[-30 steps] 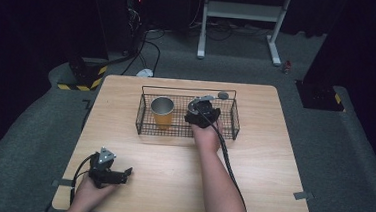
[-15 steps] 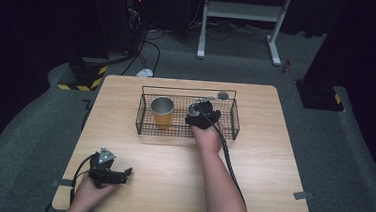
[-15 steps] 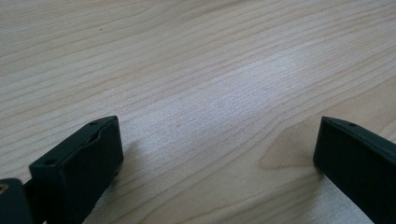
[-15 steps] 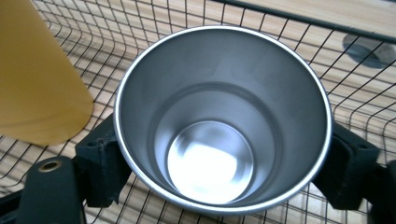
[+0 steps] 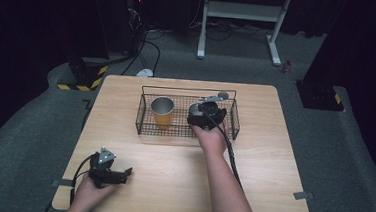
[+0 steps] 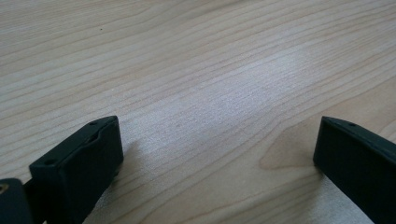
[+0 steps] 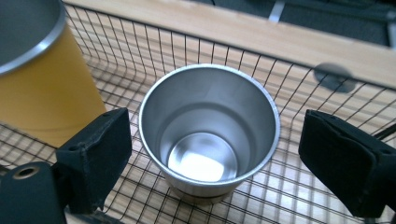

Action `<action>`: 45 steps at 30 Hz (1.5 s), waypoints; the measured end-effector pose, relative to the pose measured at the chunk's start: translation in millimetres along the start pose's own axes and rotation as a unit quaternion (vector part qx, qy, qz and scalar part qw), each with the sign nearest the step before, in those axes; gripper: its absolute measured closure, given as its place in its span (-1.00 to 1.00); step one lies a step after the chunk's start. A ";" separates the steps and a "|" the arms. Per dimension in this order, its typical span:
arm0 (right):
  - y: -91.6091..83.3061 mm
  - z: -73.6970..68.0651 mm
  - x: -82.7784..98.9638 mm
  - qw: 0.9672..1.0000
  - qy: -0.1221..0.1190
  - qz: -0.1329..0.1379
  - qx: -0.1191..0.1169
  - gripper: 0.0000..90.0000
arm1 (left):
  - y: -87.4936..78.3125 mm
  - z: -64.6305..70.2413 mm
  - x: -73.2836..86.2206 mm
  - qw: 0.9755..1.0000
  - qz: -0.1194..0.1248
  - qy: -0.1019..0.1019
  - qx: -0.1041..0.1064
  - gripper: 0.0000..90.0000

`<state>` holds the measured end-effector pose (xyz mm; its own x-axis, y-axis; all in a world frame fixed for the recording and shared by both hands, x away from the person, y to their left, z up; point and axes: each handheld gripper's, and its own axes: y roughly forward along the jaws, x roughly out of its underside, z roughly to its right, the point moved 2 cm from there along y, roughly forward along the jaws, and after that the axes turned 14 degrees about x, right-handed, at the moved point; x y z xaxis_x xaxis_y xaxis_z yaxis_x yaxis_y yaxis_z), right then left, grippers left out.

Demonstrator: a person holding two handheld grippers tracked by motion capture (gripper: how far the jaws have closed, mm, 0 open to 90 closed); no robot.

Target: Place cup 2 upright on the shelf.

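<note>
A black wire basket (image 5: 145, 114) stands at the back middle of the wooden table (image 5: 252, 155). Inside it, a yellow cup (image 5: 162, 112) with a steel rim stands upright on the left. A plain steel cup (image 7: 210, 130) stands upright to its right, partly hidden under the hand in the high view. My right gripper (image 7: 215, 154) hangs over the basket, open, its jaws on either side of the steel cup without touching it. My left gripper (image 5: 121, 174) rests open on the table near the front left corner; its jaws (image 6: 219, 158) have only bare wood between them.
A grey round disc (image 5: 222, 95) lies on the table just behind the basket. Cables trail from both grippers across the table. Beyond the table are grey floor mats, a white frame leg and a yellow-black striped block (image 5: 82, 81).
The right hand has shifted slightly within the basket, over the steel cup. The left gripper has stayed where it was.
</note>
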<state>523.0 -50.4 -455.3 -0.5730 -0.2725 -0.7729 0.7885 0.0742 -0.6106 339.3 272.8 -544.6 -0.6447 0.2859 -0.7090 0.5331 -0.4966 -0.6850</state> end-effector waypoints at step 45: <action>-81.2 36.1 181.2 0.999 -0.025 -0.044 -0.003 -0.73 | 0.0 -0.3 -0.2 1.000 0.002 0.002 0.001 -0.93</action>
<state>363.2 -140.4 -539.5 -0.6279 -0.3263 -0.7066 0.7340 0.0537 -0.6771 339.6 272.9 -544.6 -0.6396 0.2874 -0.7129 0.5348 -0.4998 -0.6813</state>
